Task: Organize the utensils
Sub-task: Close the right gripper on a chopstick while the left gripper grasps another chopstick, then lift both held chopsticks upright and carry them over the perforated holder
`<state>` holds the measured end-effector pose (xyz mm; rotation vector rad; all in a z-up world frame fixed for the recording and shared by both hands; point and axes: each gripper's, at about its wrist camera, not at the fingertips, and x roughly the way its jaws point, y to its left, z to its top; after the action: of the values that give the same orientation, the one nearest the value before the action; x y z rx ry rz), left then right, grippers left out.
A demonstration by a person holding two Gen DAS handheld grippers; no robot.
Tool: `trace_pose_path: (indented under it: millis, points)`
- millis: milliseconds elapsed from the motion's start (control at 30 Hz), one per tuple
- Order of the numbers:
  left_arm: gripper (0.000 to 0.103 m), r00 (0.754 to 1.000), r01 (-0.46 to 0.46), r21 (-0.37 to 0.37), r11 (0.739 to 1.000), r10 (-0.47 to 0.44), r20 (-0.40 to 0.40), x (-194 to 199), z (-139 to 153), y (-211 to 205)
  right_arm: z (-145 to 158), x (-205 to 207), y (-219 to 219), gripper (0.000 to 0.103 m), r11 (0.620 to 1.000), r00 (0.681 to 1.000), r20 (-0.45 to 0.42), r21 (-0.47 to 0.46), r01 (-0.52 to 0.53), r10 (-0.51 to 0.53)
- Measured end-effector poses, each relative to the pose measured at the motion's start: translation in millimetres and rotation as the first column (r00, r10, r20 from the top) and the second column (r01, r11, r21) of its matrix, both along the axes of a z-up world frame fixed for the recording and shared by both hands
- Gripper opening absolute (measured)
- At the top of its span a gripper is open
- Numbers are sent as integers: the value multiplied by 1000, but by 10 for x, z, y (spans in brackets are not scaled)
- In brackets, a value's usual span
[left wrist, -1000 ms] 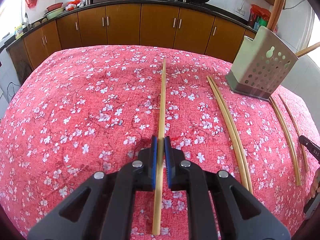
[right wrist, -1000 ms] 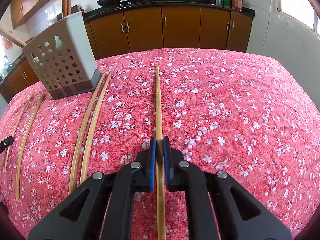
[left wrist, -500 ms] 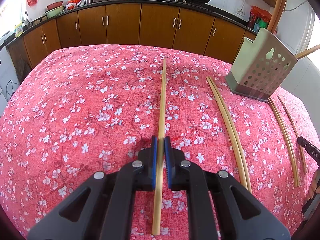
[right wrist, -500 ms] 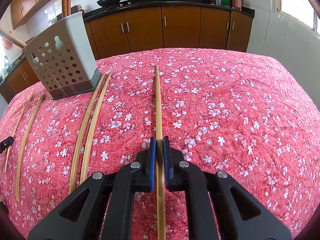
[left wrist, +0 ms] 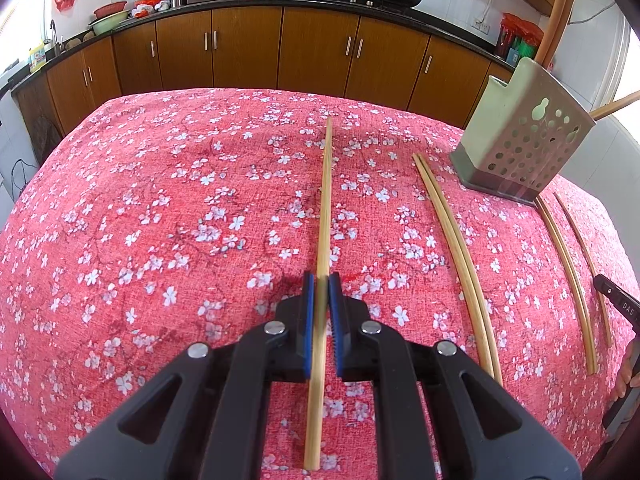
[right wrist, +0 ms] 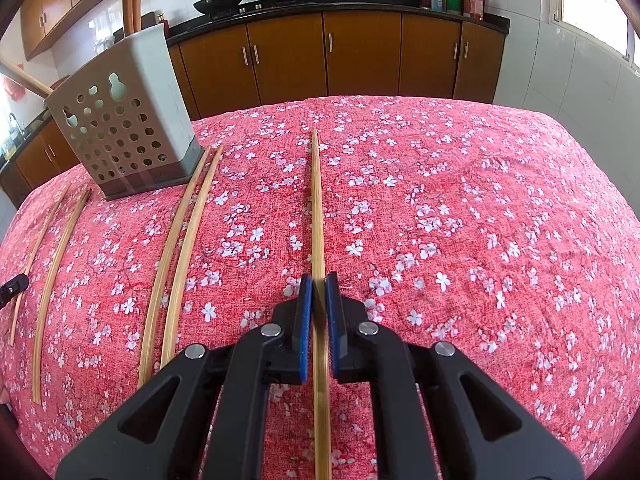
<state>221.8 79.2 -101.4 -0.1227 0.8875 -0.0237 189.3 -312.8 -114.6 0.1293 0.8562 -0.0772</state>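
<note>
My left gripper [left wrist: 321, 280] is shut on a bamboo chopstick [left wrist: 325, 208] that points straight ahead over the red floral tablecloth. My right gripper [right wrist: 318, 280] is shut on another bamboo chopstick [right wrist: 317, 208], also pointing ahead. A grey perforated utensil holder [left wrist: 524, 144] stands on the table to the left gripper's right; in the right wrist view it [right wrist: 124, 124] is at the far left, with wooden handles sticking out of it. A pair of chopsticks [left wrist: 456, 248] lies between the two grippers and also shows in the right wrist view [right wrist: 180, 248].
Two more chopsticks [left wrist: 572, 276] lie apart beside the holder's base; in the right wrist view they [right wrist: 56, 256] are near the table's left edge. Brown kitchen cabinets [left wrist: 280, 52] with woks on the counter run behind the table.
The left wrist view has shifted slightly, so the table looks a little nearer. Both grippers stay shut on their chopsticks. Nothing on the table has moved.
</note>
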Motion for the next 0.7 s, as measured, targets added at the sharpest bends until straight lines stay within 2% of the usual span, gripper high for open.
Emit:
trace_pose_path:
  millis: [700]
  points:
    - [12, 1000, 1, -4, 1000, -1, 0, 1, -3, 12, 1, 2, -2, 9, 1000, 1000, -1, 1, 0, 0]
